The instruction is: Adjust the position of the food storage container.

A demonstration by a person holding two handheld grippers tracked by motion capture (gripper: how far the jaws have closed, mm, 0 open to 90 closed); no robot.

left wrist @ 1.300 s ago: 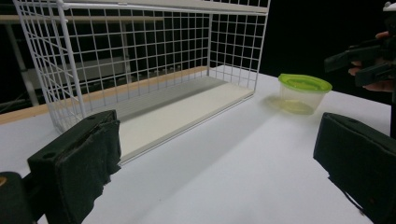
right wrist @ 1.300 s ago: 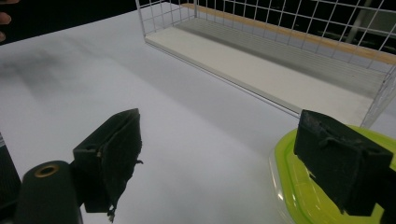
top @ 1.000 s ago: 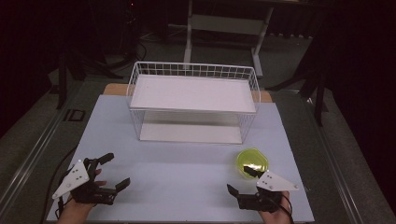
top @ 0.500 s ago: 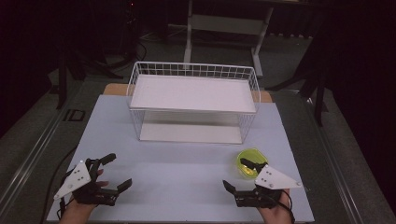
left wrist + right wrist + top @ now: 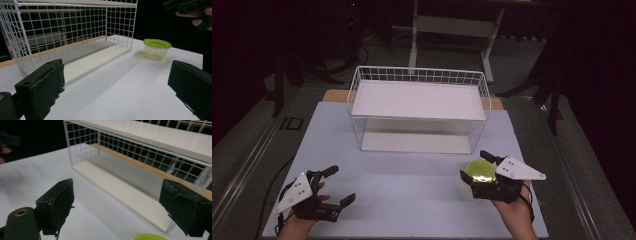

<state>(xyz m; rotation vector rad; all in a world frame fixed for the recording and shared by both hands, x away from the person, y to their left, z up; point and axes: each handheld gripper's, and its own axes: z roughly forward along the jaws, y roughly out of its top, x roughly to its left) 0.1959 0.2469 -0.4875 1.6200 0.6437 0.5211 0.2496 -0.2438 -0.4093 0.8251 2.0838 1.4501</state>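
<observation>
While your right gripper (image 5: 479, 171) hovers over the near right part of the white table (image 5: 412, 200), its 2 black jaws stand spread wide and hold nothing. From the high view, the small clear plastic tub with a round lime-green lid (image 5: 480, 171) sits on the table right between those jaws, partly covered by the gripper body; whether a pad touches it you cannot tell from here. In the right gripper view, only a sliver of the green lid (image 5: 146, 237) peeks up at the bottom edge between the 2 pads, with the white wire basket rack (image 5: 140, 157) ahead.

Your left gripper (image 5: 334, 185) rests at the near left corner of the table, well apart from the tub. Its 2 jaws are also spread wide, with bare table between them and nothing gripped. The left gripper view looks across the table to the tub (image 5: 157, 49), which stands upright with its lid on, near the front right corner of the rack (image 5: 75, 32); its contents are too faint to tell through the wall.

The rack (image 5: 419, 112) stands at the middle of the table, beyond both grippers. It has 2 flat white boards, 1 as an upper shelf and 1 as a floor, and both lie bare.
</observation>
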